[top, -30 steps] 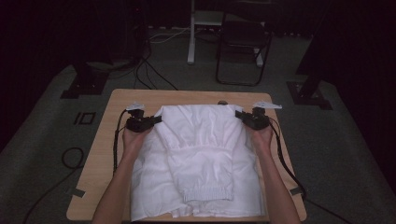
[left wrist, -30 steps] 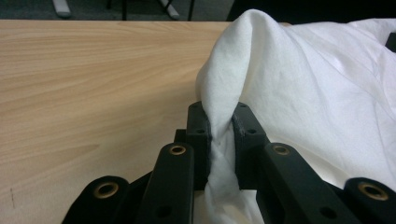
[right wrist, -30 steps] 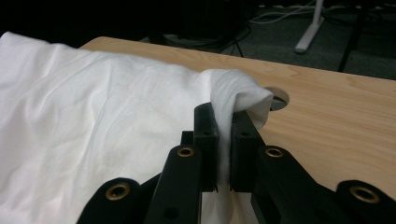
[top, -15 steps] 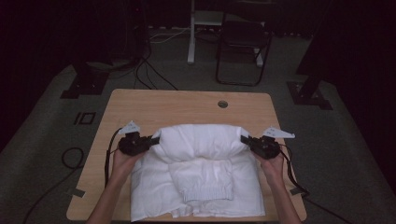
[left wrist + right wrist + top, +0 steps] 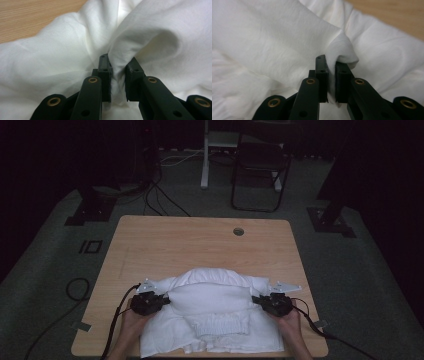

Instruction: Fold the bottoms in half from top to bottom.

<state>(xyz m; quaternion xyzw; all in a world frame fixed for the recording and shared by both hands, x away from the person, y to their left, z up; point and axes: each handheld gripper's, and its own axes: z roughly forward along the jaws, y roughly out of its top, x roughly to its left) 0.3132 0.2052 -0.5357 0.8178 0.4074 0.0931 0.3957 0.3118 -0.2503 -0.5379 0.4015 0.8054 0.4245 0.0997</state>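
Dark room, black floor with cables, a chair (image 5: 260, 167) beyond the light wooden desk (image 5: 200, 240). On the desk's near half lies a white garment (image 5: 210, 312), its far part rolled over toward the person into a puffed fold. Left gripper (image 5: 165, 300) has its fingers (image 5: 105, 72) clamped on a bunched fold at the garment's left edge; right gripper (image 5: 256, 299) pinches the right edge, fingers (image 5: 322, 75) nearly together with cloth between.

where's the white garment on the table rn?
In the high view the white garment lies on the near half of the wooden table, pinched between the left gripper and right gripper.
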